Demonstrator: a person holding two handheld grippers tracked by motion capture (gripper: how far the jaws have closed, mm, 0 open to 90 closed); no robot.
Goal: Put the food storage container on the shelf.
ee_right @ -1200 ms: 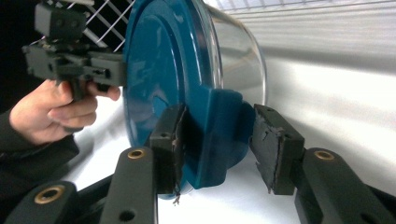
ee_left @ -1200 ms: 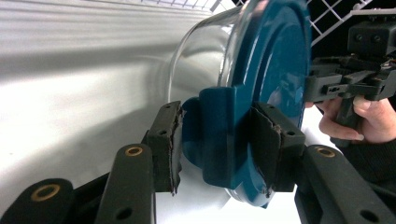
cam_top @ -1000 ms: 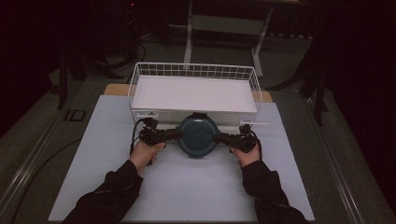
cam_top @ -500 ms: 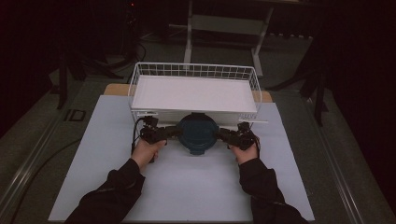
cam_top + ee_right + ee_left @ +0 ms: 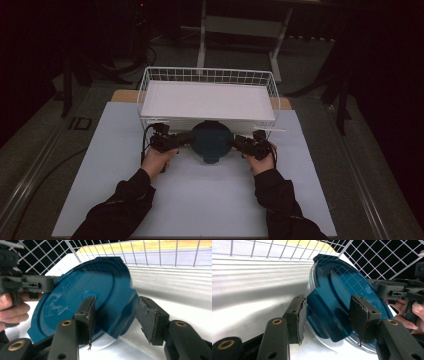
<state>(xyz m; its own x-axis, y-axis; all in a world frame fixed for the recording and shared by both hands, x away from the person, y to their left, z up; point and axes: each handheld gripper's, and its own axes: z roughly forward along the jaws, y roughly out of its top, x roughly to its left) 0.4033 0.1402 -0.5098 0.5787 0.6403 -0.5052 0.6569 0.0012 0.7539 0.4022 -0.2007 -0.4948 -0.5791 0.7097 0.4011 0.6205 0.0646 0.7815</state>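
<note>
A round teal lid (image 5: pixel 211 140) with a clip tab on each side hangs tilted just in front of the wire basket (image 5: pixel 207 70). My left gripper (image 5: pixel 190 140) comes in from the left and is shut on the lid's left tab (image 5: pixel 329 315). My right gripper (image 5: pixel 234 142) comes in from the right, shut on the opposite tab (image 5: pixel 120 315). In the left gripper view the lid (image 5: pixel 344 287) shows a pale clear rim along its lower edge, and the right gripper (image 5: pixel 397 290) sits at its far side. The right gripper view shows the lid's top (image 5: pixel 75 305) with the left gripper (image 5: pixel 32 283) beyond it.
The white wire basket has a white liner (image 5: pixel 207 100) and stands at the back of a pale table mat (image 5: pixel 200 200). A wooden board edge (image 5: pixel 125 95) shows behind the mat. Dark floor, cables and a stand's legs (image 5: pixel 202 30) lie beyond.
The lid has shifted a little toward the basket and looks more tilted than a second ago. Both grippers have stayed on its side tabs.
</note>
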